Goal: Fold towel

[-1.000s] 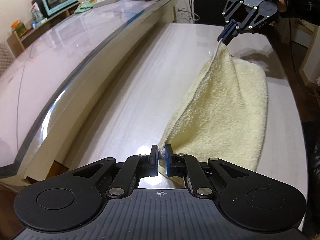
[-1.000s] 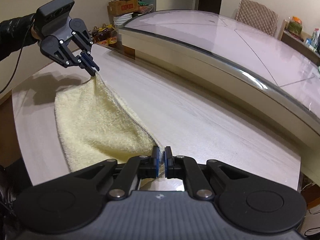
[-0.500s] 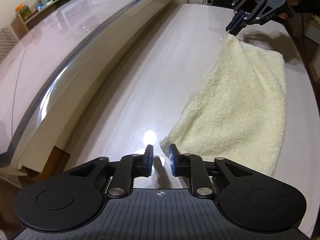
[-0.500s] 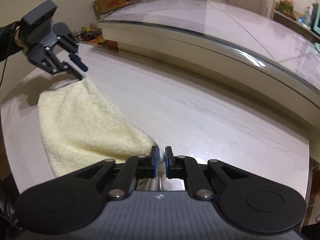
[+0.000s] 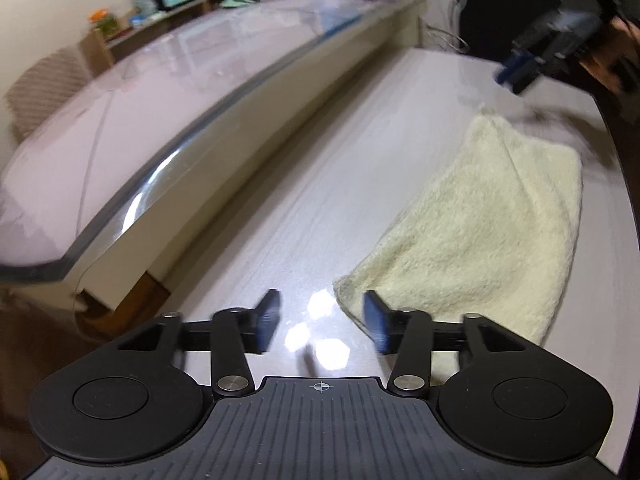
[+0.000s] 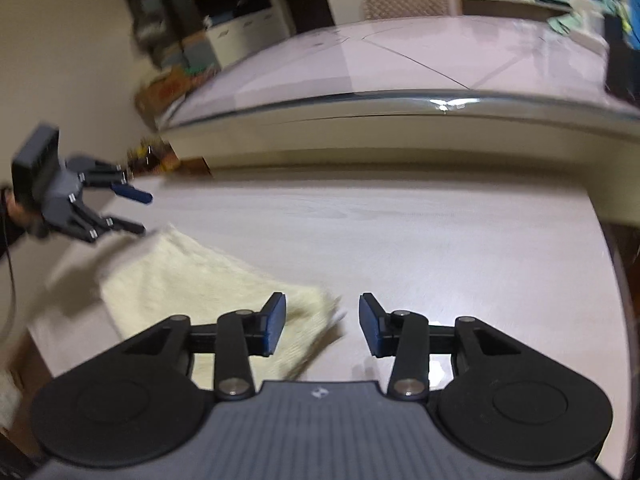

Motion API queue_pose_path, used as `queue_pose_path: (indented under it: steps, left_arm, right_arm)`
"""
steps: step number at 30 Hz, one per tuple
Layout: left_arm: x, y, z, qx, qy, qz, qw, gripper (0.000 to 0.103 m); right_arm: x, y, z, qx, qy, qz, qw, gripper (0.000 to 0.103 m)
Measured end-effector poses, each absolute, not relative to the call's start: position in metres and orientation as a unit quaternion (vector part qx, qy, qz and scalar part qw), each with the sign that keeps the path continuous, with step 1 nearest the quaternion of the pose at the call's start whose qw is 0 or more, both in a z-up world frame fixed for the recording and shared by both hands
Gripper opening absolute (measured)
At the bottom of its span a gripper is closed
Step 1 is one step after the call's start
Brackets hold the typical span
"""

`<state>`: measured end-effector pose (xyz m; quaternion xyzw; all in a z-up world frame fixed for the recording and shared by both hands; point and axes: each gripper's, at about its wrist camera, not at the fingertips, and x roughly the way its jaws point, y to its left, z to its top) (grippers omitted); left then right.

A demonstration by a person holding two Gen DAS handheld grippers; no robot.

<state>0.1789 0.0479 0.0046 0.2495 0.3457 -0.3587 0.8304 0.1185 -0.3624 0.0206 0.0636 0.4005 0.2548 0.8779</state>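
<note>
Left gripper: your fingers are wide apart, holding nothing.
Right gripper: also wide, nothing held.
Towel: flat on table.

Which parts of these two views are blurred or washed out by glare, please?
Left wrist view: the right hand-held gripper is motion-smeared, and lamp glare spots the table. Right wrist view: the towel is soft, and the background streaks.
</note>
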Motion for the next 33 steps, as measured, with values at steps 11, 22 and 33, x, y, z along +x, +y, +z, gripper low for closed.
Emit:
queue_pose_path:
  steps: [11,22,33]
  left_arm:
    - [0.129,0.041,0.017,0.205,0.322,-0.332,0.863,0.094]
    - [0.110,0.046,0.011,0.182,0.324,-0.334,0.866,0.099]
    - [0.105,0.049,0.014,0.176,0.301,-0.361,0.865,0.100]
  right_arm:
    - [0.040,-0.379,-0.004,0.251,0.408,0.212,0.852,0.047]
    - [0.002,-0.369,-0.043,0.423,0.398,0.133,0.803,0.048]
    - [0.008,-0.349,-0.066,0.509,0.395,0.045,0.764,0.056]
